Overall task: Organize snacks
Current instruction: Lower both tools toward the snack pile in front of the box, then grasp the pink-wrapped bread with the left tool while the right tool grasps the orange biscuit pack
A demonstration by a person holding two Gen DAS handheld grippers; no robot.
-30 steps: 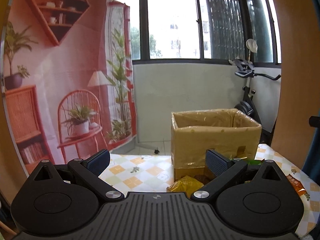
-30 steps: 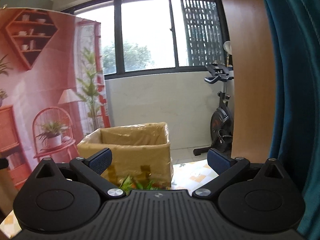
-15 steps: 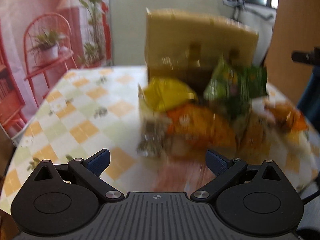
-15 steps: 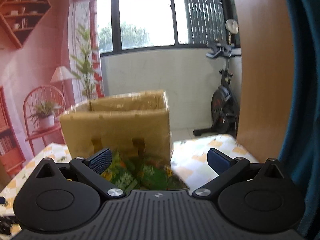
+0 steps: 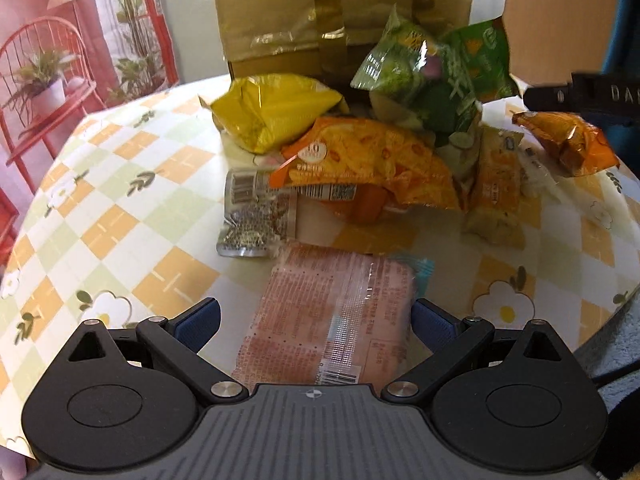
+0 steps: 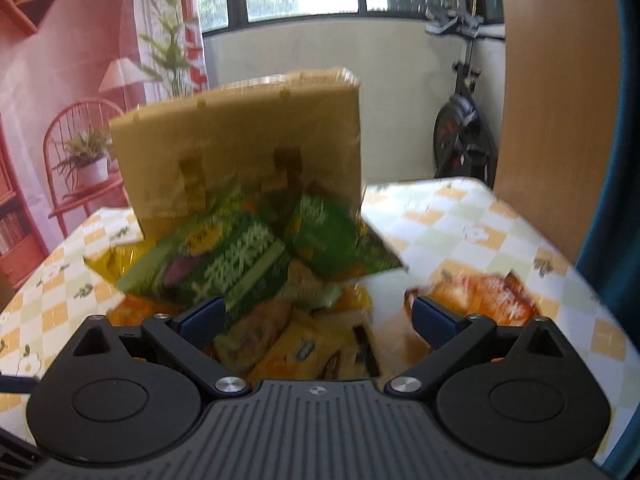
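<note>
Several snack packets lie in a pile on the checked tablecloth (image 5: 120, 208) in front of a cardboard box (image 5: 340, 4). In the left wrist view a pink packet (image 5: 332, 320) lies flat between the fingers of my open left gripper (image 5: 316, 316), which hangs just above it. Behind it lie a silver packet (image 5: 256, 216), an orange bag (image 5: 368, 164), a yellow bag (image 5: 272, 108) and green bags (image 5: 432, 72). My right gripper (image 6: 316, 316) is open above a green bag (image 6: 236, 264) and yellow packets (image 6: 304, 352); the box (image 6: 240, 148) stands behind.
An orange bag (image 5: 568, 144) lies apart at the right, also in the right wrist view (image 6: 480, 296). The table's edge (image 5: 600, 320) curves close at the right. An exercise bike (image 6: 464, 120) and a wooden panel (image 6: 556, 80) stand beyond the table.
Both grippers have tilted down and moved in toward the snack pile. The left one now hangs over the pink packet. Both stay open.
</note>
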